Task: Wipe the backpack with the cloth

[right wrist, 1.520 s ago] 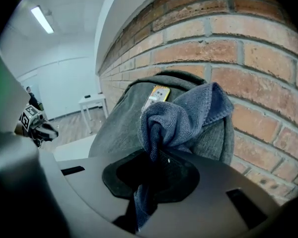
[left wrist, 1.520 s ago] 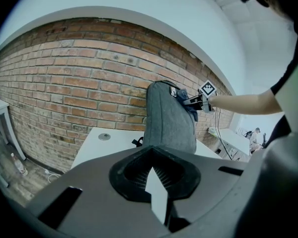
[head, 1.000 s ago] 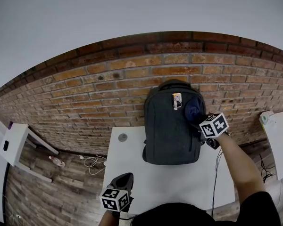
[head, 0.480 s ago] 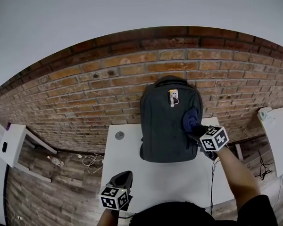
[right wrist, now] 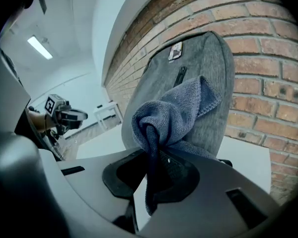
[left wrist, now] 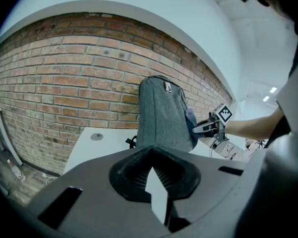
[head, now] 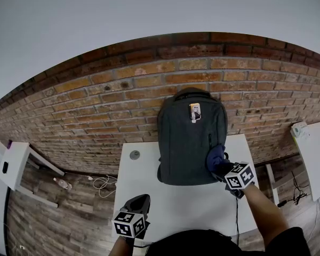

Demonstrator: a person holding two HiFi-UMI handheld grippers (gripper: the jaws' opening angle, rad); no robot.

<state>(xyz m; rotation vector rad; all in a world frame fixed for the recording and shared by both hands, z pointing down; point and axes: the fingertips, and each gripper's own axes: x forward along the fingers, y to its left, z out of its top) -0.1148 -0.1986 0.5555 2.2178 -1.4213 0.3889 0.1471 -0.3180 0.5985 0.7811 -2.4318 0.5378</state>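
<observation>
**A:** Where does the backpack (head: 189,143) stand?

**B:** Upright at the back of the white surface (head: 149,188), against the brick wall (head: 112,97). The blue cloth (head: 215,156) lies on the lower right of its front, near the base.

**A:** So the wiping is under way?

**B:** Judging by that contact, yes. The right claw (head: 222,167) is clamped on a bunched fold of the cloth. The stroke seems to be at its low end. The next move likely calls for carrying the cloth to an unwiped strip with light pressure, since the bag is only propped up and could slide or tip.

**A:** And the left claw (head: 139,202)?

**B:** It is drawn together on nothing, low over the near edge and well apart from the bag.

**A:** What does one view add to another?

**B:** The right gripper view shows the pinch itself, with a tail of cloth hanging below the jaws. It misses the small round disc (head: 134,154), which the head view shows on the surface left of the bag.
</observation>
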